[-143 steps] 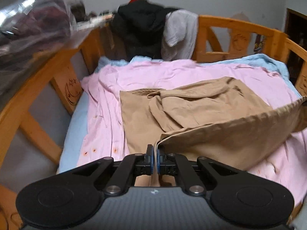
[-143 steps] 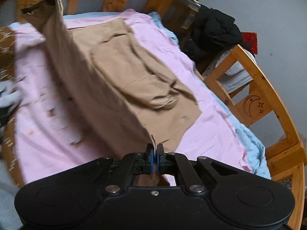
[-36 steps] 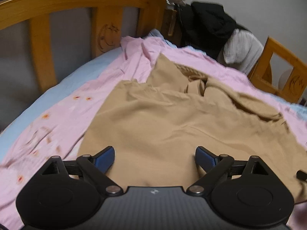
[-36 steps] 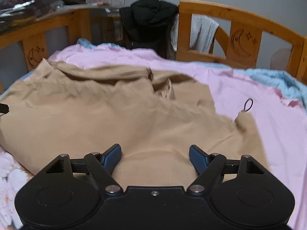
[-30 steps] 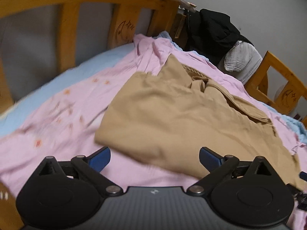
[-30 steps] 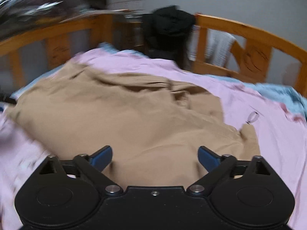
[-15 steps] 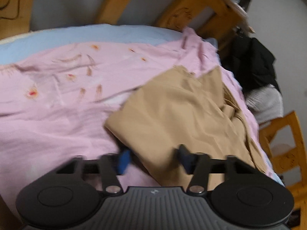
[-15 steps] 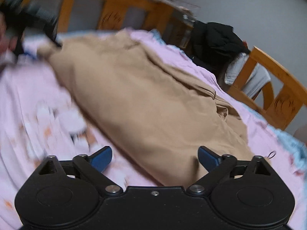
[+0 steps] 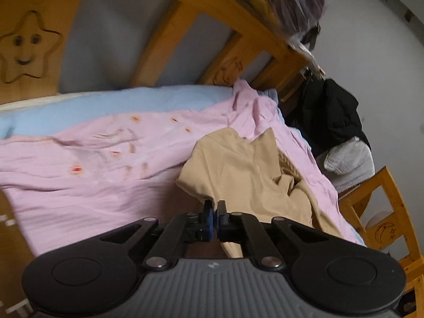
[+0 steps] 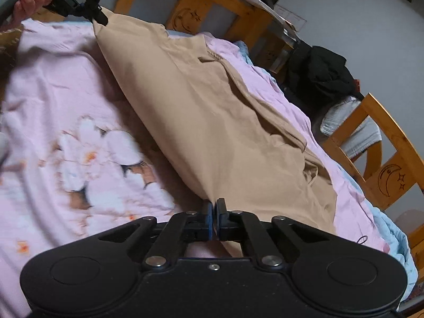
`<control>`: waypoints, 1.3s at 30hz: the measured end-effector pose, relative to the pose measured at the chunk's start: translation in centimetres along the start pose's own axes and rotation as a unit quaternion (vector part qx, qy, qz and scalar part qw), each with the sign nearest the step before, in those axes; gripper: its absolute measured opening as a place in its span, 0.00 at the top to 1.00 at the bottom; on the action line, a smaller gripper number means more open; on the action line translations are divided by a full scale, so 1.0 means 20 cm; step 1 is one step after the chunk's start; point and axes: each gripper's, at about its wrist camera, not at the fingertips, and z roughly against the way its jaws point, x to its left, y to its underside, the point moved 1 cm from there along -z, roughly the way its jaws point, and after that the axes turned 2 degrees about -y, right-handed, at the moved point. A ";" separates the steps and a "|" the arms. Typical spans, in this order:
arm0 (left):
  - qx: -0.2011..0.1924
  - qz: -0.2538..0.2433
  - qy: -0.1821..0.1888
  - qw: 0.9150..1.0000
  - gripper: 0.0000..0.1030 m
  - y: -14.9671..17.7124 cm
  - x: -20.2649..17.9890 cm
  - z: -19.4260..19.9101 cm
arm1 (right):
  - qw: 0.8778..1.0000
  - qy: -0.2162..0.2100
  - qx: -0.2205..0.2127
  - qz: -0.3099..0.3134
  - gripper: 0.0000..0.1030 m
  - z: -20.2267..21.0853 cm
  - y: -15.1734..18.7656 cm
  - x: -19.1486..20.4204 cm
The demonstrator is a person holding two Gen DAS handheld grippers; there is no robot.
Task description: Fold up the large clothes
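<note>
A large tan garment (image 10: 212, 122) lies folded over on a pink flowered sheet (image 10: 66, 132) on the bed. My right gripper (image 10: 214, 206) is shut on the near edge of the garment. My left gripper (image 9: 214, 208) is shut on another corner of the tan garment (image 9: 238, 169). In the right wrist view the left gripper (image 10: 102, 20) shows at the top left, held by a hand, pinching the far corner, with the folded edge stretched between the two grippers.
A wooden bed rail (image 10: 392, 164) with moon and star carvings runs around the bed. Black and grey clothes (image 10: 318, 74) hang over the far corner. A blue sheet (image 9: 106, 103) lies under the pink sheet (image 9: 79, 175). A plastic-wrapped bundle (image 9: 291, 0) sits on the rail.
Both grippers were open over the garment; both have closed on its near folded edge, and the edge is now pulled taut between them.
</note>
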 end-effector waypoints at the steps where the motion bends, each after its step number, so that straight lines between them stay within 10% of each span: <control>1: -0.001 0.006 -0.004 1.000 0.99 0.01 0.03 0.04 | 1.000 -0.009 -0.004 0.011 1.00 0.04 -0.01 0.02; 9: 0.013 0.017 -0.020 1.000 0.99 0.06 0.20 0.12 | 0.997 -0.069 0.000 0.021 0.97 0.14 -0.01 0.11; 14: 0.020 -0.014 -0.014 1.000 0.90 0.05 0.19 0.10 | 0.989 -0.108 -0.023 -0.097 0.64 0.20 -0.07 -0.09; 21: 0.034 0.038 -0.004 0.999 0.58 0.12 0.31 -0.03 | 0.967 0.000 -0.062 -0.248 0.36 -0.05 -0.19 -0.25; 23: 0.027 0.047 -0.004 0.998 0.59 0.13 0.32 -0.06 | 0.959 0.024 -0.058 -0.276 0.36 -0.18 -0.22 -0.22; 27: -0.003 0.031 -0.008 0.999 0.91 0.10 0.27 -0.02 | 0.964 0.054 -0.051 -0.254 0.36 -0.35 -0.27 -0.13; 32: -0.056 -0.050 0.041 0.996 0.97 0.08 0.08 0.15 | 0.972 0.064 -0.047 -0.223 0.36 -0.48 -0.25 -0.05; 39: -0.069 -0.208 0.170 0.961 0.98 0.08 -0.48 0.32 | 0.964 0.033 -0.054 -0.259 0.33 -0.53 -0.21 -0.09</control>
